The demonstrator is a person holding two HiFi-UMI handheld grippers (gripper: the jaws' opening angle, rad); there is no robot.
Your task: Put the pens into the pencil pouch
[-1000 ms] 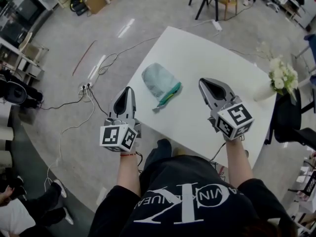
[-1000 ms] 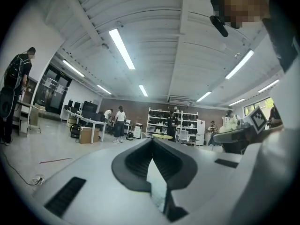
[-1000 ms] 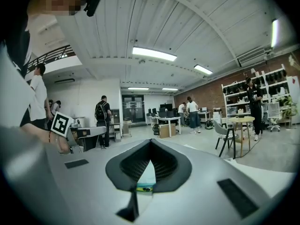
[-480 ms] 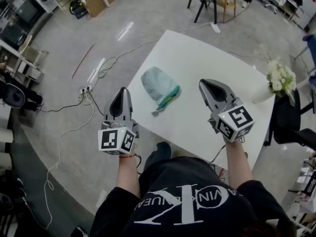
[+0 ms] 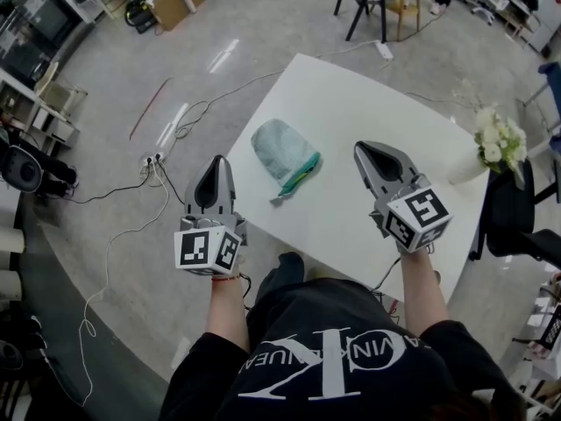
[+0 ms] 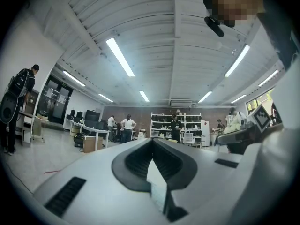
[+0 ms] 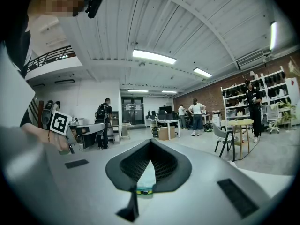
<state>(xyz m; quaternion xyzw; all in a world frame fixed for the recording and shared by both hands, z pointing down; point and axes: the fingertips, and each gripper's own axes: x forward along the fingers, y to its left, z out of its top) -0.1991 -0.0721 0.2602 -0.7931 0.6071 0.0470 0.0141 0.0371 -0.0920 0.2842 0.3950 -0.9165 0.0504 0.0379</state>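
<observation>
**A:** Which step is in hand?

**B:** Hard to pin down. The pencil pouch (image 5: 279, 146) lies on the worktop (image 5: 351, 95), its teal zip edge (image 5: 302, 169) on its near right side. No loose pen shows anywhere. That fits pens already inside, or pens kept out of view, and I can't see into the pouch.

**A:** And the tongs?

**B:** The left tongs (image 5: 224, 160) and right tongs (image 5: 363, 147) are both pressed together with nothing between them. They're held level, either side of the pouch and apart from it.

**A:** What does the next move call for?

**B:** I'd judge either pair must part before taking anything. The pouch looks soft and would likely slide.

**A:** How do the views differ?

**B:** Only the head view shows the pouch and worktop. The gripper views look across the room at shelves (image 6: 176, 125) and people (image 6: 126, 124), but they show the closed tips close up.
</observation>
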